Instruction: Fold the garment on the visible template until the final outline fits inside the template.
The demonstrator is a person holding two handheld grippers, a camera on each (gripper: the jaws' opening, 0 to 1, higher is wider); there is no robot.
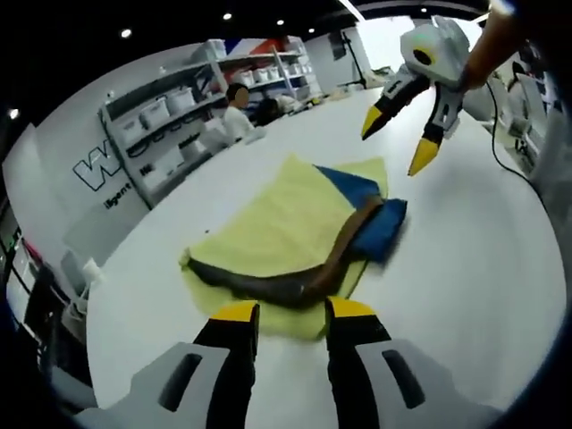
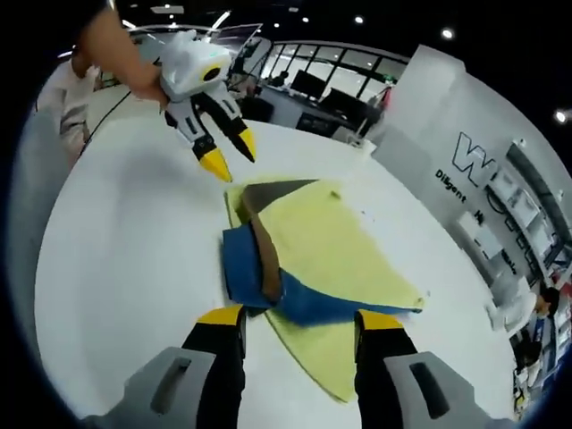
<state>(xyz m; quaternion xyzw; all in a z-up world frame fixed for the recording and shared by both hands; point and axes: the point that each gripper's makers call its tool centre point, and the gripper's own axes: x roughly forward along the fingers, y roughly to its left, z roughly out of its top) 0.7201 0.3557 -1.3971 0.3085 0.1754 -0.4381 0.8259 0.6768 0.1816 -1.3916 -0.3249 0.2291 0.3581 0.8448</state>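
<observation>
A folded garment lies on the white table (image 1: 465, 268). It shows a yellow panel (image 1: 277, 219), a blue part (image 1: 380, 228) and a brown band (image 1: 308, 281) curving along its near edge. In the right gripper view the yellow panel (image 2: 335, 241) lies over the blue part (image 2: 246, 264), the brown band (image 2: 266, 255) crosses it, and more yellow sticks out below. I cannot tell a separate template apart. My left gripper (image 1: 293, 313) is open just short of the brown band. My right gripper (image 2: 300, 318) is open at the blue edge. Each also shows in the other's view, above the table: right gripper (image 1: 398, 138), left gripper (image 2: 231, 154).
Shelves with white bins (image 1: 165, 116) stand beyond the table, with a seated person (image 1: 237, 107) near them. A thin cable (image 1: 505, 156) trails over the table's right side. A wall with large lettering (image 2: 483, 170) borders the far side. Bare tabletop surrounds the garment.
</observation>
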